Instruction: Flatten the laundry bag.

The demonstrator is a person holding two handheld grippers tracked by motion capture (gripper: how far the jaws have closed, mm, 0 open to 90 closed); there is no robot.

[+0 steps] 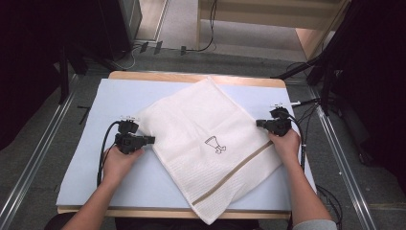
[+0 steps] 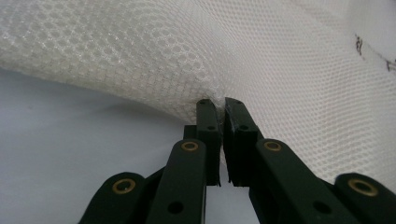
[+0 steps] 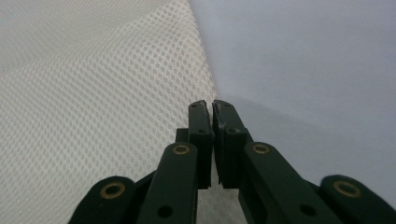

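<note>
A white mesh cloth (image 1: 206, 129) lies slanted on the pale blue table cover (image 1: 119, 96), with a small black drawing (image 1: 215, 144) and a tan stripe (image 1: 239, 167) on it. Its near corner hangs over the table's front edge. My left gripper (image 1: 152, 139) is at the cloth's left edge. In the left gripper view the jaws are shut with the mesh cloth (image 2: 280, 70) pinched at the left gripper's (image 2: 217, 103) tips. My right gripper (image 1: 258, 123) is at the cloth's right corner. In the right gripper view the right gripper (image 3: 209, 106) is shut on the edge of the mesh cloth (image 3: 93, 93).
A wooden table rim (image 1: 191, 76) frames the cover. Black cables (image 1: 103, 153) trail from both grippers. Dark stands and more cables (image 1: 325, 96) crowd the right side. Metal floor rails (image 1: 38, 153) run along both sides of the table.
</note>
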